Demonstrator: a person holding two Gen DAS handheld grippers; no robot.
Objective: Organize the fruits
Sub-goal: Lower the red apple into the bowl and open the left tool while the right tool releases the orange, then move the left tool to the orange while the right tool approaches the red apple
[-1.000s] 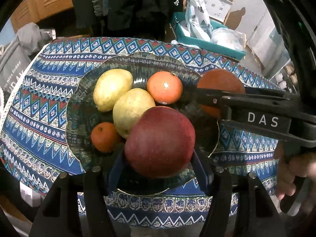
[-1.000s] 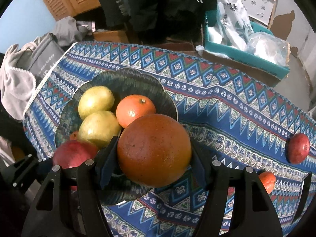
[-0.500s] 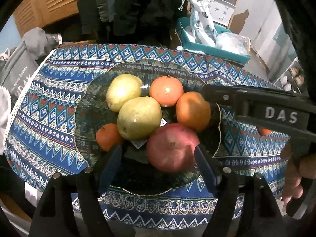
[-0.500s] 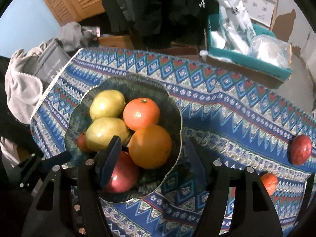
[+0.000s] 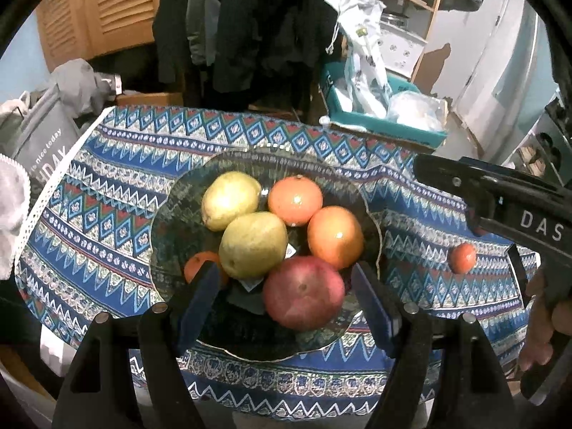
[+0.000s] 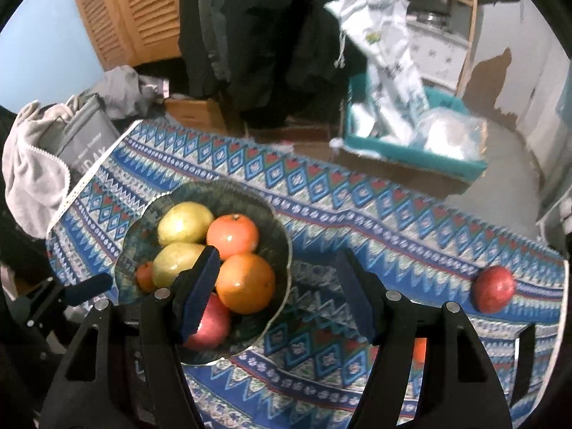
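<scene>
A dark green glass bowl (image 5: 168,221) (image 6: 279,236) on the patterned tablecloth holds two yellow-green fruits (image 5: 252,245), two oranges (image 5: 334,236) (image 6: 245,282), a small tangerine (image 5: 195,264) and a red fruit (image 5: 304,293) (image 6: 211,325). My left gripper (image 5: 286,300) hovers open above the red fruit, its pads apart from it. My right gripper (image 6: 279,293) is open over the bowl's right rim with nothing between its fingers. Loose on the cloth to the right lie another red fruit (image 6: 495,287) and a small tangerine (image 5: 462,257), partly hidden behind my right finger in the right wrist view.
A teal tray (image 6: 429,157) with plastic bags stands beyond the table's far edge. Grey bag and clothes (image 5: 43,139) lie off the left end. Dark coats hang behind. A hand (image 5: 547,321) holds the right gripper's handle at the right.
The left gripper let go of the red fruit and the right gripper let go of the large orange; both fruits now rest in the bowl. Both grippers rose and pulled back.
</scene>
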